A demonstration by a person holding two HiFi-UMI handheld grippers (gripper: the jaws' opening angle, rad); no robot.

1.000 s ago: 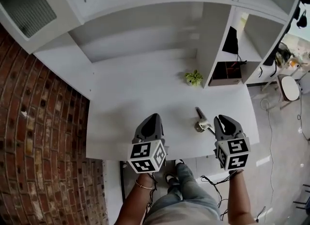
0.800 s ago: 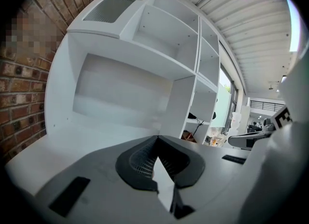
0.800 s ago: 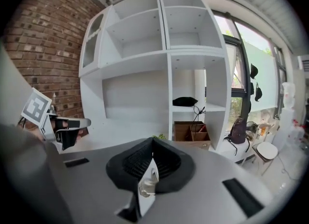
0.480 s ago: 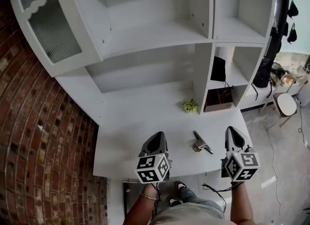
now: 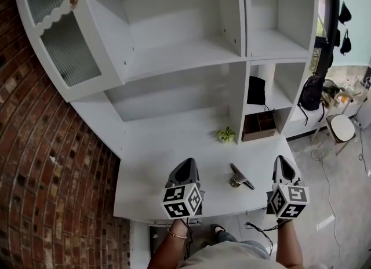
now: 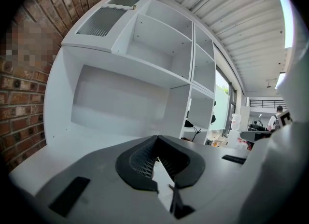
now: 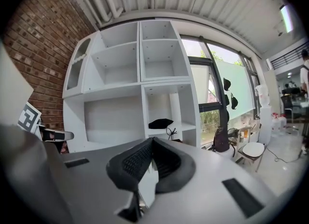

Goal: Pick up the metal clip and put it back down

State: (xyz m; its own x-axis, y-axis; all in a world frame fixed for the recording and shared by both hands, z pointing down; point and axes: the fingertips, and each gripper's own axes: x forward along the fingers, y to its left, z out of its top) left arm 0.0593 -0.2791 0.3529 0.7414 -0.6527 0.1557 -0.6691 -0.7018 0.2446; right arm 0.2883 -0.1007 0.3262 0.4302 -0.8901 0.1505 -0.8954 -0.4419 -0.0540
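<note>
White shelf unit (image 5: 174, 59) stands straight ahead of both hand-held grippers, with a brick wall (image 5: 52, 163) off to the left of the left one. White surface (image 5: 151, 169) runs under the shelves; both grippers sit over its near edge, pointing at the shelves. Left hand-held gripper (image 5: 186, 161): jaws together at the tips, nothing between them. Right hand-held gripper (image 5: 281, 159): same, jaws closed tip to tip, empty. Metal clip (image 5: 239, 176) lies on the surface between the two grippers, roughly midway, touching neither. Small green plant (image 5: 226, 135) sits further ahead, past the clip, in line with the gap between the grippers and close to the shelf divider. Brown box (image 5: 259, 126) is in the low cubby ahead and slightly left of the right gripper, with a black item (image 5: 255, 90) on the shelf above it
</note>
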